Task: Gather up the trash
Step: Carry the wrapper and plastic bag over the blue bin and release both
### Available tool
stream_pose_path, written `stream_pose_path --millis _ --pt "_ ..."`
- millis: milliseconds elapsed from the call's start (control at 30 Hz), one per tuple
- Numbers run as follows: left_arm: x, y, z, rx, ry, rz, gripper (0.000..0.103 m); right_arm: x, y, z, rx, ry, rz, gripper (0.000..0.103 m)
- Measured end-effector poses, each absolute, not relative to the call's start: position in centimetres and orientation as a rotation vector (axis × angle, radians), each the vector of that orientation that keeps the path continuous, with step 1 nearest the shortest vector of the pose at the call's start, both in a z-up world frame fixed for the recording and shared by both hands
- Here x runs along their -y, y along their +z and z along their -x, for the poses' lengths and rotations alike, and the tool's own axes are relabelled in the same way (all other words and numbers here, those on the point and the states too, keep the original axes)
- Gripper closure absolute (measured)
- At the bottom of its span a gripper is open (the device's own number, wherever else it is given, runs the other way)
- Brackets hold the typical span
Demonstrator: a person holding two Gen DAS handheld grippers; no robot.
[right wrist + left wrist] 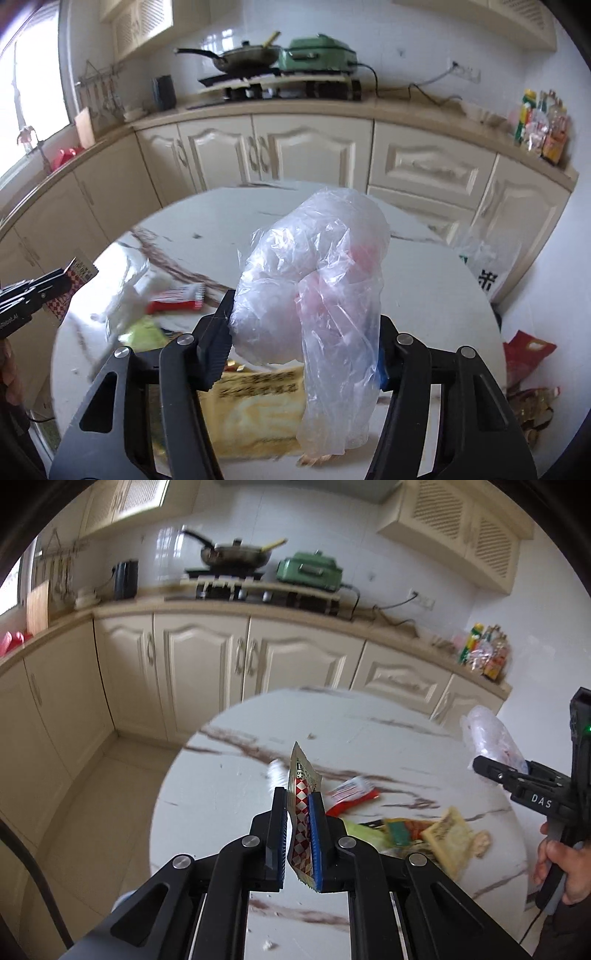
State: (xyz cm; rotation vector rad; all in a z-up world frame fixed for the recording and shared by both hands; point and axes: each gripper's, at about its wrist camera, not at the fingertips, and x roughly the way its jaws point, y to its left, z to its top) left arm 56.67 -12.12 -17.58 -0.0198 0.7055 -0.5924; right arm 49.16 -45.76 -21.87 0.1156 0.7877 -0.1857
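Note:
My left gripper (298,794) is shut on a red-and-white checkered sachet (301,775), held upright above the round marble table (229,775). The same sachet (81,273) shows at the left edge of the right wrist view in the left gripper (62,280). My right gripper (304,310) is shut on a crumpled clear plastic bag (314,266) with something pink inside, lifted off the table. That bag (487,734) and the right gripper (480,764) appear at the right of the left wrist view, with a hand (561,864) on the handle.
On the table lie a red-and-white wrapper (177,299), a yellow packet (258,417), a green wrapper (364,832) and white crumpled plastic (129,295). A printed plastic bag (484,258) sits at the table's right edge, with a red snack bag (524,354) beside it. Cream kitchen cabinets (207,672) run behind.

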Motion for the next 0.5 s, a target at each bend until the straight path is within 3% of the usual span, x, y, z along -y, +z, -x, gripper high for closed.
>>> stream_pose_path --millis 267,500 --pt "5.9 -13.8 -49.8 -0.592 -0.59 0.032 0.096 37.7 -16.9 -46.3 -0.689 -0.056 -0.072 0.045" --pt "-2.5 -13.6 -44.7 -0.537 -0.487 0.02 0.096 27.1 -15.1 -45.9 -0.646 0.114 -0.021 0.045"
